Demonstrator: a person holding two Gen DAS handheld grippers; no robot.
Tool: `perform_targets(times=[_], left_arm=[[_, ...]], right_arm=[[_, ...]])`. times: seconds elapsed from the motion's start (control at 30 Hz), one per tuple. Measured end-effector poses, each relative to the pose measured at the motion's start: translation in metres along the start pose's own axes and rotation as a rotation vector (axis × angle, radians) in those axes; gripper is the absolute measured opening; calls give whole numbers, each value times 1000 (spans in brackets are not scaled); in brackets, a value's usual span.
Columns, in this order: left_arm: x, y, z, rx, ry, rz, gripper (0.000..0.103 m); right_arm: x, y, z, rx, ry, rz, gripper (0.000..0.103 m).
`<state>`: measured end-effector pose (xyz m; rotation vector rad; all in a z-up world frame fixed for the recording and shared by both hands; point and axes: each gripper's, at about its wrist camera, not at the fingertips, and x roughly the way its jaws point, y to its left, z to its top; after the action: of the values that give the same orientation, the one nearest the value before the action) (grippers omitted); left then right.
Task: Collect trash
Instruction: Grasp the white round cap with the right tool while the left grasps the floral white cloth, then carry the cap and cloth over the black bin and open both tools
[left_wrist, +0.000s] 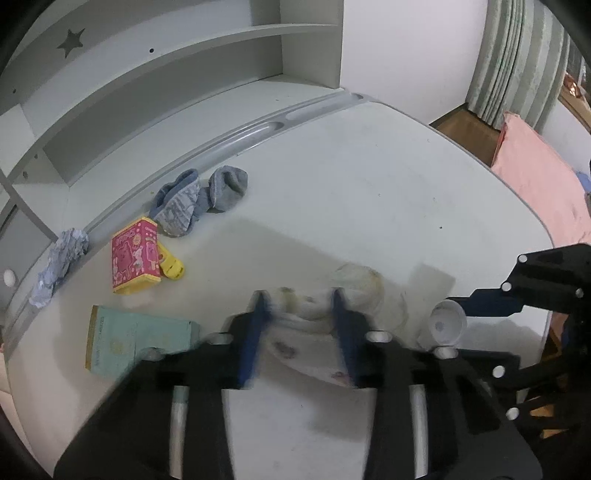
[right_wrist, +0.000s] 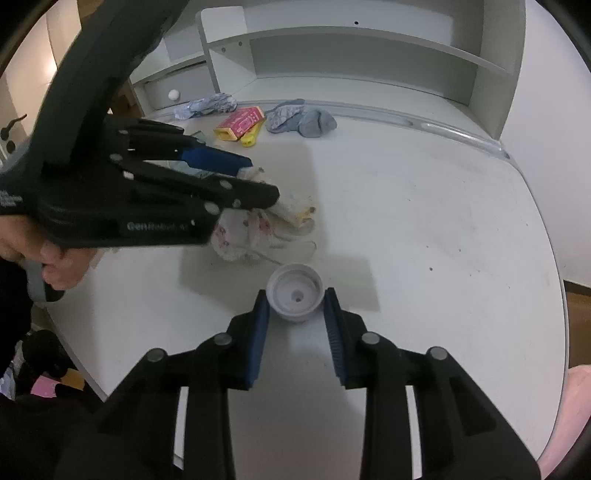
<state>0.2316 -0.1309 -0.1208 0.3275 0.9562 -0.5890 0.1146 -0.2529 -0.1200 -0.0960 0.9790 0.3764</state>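
Left gripper (left_wrist: 301, 295) is clamped on a crumpled, soft, stained tissue wad (left_wrist: 325, 306) lying mid-desk (left_wrist: 369, 192); right gripper (right_wrist: 297, 295) is clamped on a round, rigid plastic cap (right_wrist: 294, 293), hollow side facing up, just beside the wad.

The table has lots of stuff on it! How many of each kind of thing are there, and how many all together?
Boxes: 2, a pink and yellow box and a pale green box
Socks: 2, grey-blue socks
Crumpled wrappers or papers: 2, bluish one, white printed one
Plastic cap: 1
Yellow plastic item: 1
Total: 8
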Motion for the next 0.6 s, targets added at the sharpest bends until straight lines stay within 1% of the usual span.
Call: perform_targets(times=[0.07, 0.1, 0.13, 0.27, 0.37, 0.5, 0.6], left_arm=[[-3, 0, 0, -12, 4, -17, 22], [-5, 0, -1, -12, 1, -15, 19], [-7, -1, -2, -14, -5, -6, 11], [-21, -3, -4, -46, -26, -18, 10], [-32, -14, 2, -65, -50, -31, 9], [-45, -57, 18, -11, -91, -92, 9], [-48, -111, 32, 60, -117, -167, 9]], right_arm=[[-5, -3, -3, 13, -8, 0, 30], [-11, -7, -6, 25, -15, -8, 30], [-17, -12, -9, 42, -23, -18, 30], [-49, -38, -31, 132, -68, -63, 30], [-80, -65, -58, 217, -102, -119, 30], [-123, -104, -106, 348, -139, -214, 30], [-153, -134, -151, 466, -162, -283, 30]])
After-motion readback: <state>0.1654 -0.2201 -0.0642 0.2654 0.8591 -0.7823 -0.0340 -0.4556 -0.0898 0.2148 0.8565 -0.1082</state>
